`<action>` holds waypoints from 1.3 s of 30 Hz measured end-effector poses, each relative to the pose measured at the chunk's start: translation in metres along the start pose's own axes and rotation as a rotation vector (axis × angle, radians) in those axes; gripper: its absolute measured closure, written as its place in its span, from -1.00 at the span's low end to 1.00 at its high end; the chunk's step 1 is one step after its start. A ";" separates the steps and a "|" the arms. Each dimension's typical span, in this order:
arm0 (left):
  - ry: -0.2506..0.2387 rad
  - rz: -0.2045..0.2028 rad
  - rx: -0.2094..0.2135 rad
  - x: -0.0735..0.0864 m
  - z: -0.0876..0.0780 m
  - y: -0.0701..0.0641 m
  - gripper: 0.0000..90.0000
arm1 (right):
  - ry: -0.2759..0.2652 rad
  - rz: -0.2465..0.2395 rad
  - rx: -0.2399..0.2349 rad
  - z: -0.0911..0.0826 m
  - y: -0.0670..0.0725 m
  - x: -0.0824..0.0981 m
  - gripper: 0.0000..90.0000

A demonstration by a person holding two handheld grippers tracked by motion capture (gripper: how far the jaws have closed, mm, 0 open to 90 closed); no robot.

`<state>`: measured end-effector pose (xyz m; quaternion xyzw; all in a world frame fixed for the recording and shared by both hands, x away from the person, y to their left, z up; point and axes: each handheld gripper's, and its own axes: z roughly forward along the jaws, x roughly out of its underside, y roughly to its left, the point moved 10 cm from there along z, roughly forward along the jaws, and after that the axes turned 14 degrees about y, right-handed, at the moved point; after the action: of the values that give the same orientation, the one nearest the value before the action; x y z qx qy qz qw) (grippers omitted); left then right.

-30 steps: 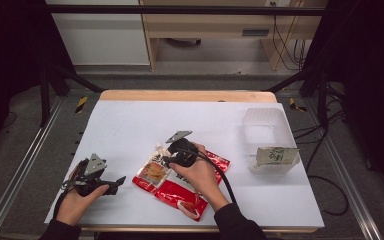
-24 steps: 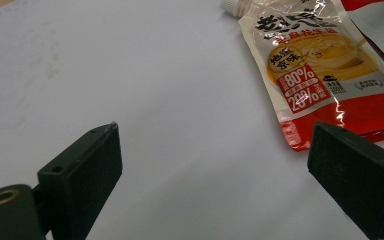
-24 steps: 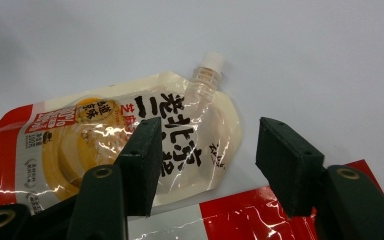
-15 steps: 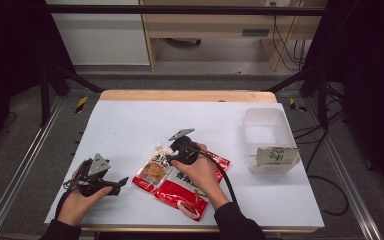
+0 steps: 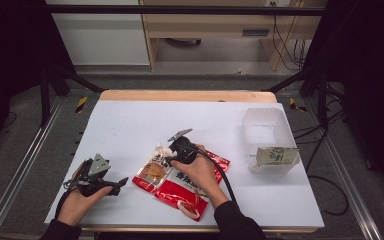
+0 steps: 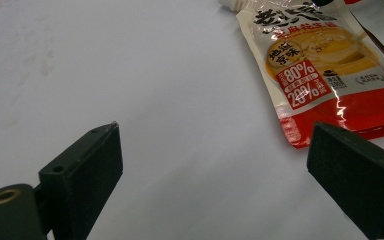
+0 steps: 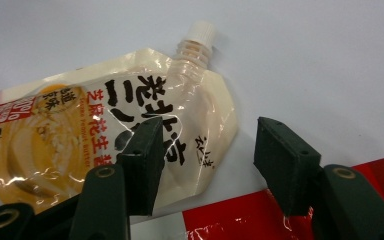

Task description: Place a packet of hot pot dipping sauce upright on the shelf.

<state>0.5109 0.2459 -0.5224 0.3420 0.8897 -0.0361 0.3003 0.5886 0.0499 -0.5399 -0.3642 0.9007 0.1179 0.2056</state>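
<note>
**Over the spouted pouch, jaws half-spread**

Between the black jaws of the right gripper lies the upper corner of the spouted sauce pouch; the jaws have just been narrowing, yet the pads do not press on it, so it is unclenched and grasps nothing. One jaw hovers over the printed face, the other over bare table beside the pouch's edge. The white cap points toward 12 o'clock in that view. On the white table, the pouch sits near centre, overlapping red packets toward 5 o'clock.

At 9 o'clock, well apart, the left gripper rests spread wide over bare table, holding nothing.

Risks, as I judge them: the flat, glossy film may slide away as the jaws close, or the lower jaw may snag a red packet underneath and lift both.

The right hand is angled downward and forward over the pouch. A clear tub stands at 3 o'clock.
</note>
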 end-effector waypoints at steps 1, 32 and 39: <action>0.000 0.000 0.000 0.000 0.000 0.000 -0.83 | 0.003 0.007 -0.003 0.001 -0.001 0.000 0.06; -0.016 0.000 0.029 -0.001 -0.005 0.000 -0.72 | -0.077 -0.149 0.001 -0.019 0.026 -0.018 1.00; -0.041 0.012 0.057 -0.006 -0.015 0.004 -0.67 | -0.138 -0.224 -0.015 -0.042 0.044 -0.033 1.00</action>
<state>0.5093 0.2500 -0.5061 0.3547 0.8800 -0.0667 0.3090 0.5670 0.0857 -0.4848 -0.4550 0.8372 0.1258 0.2761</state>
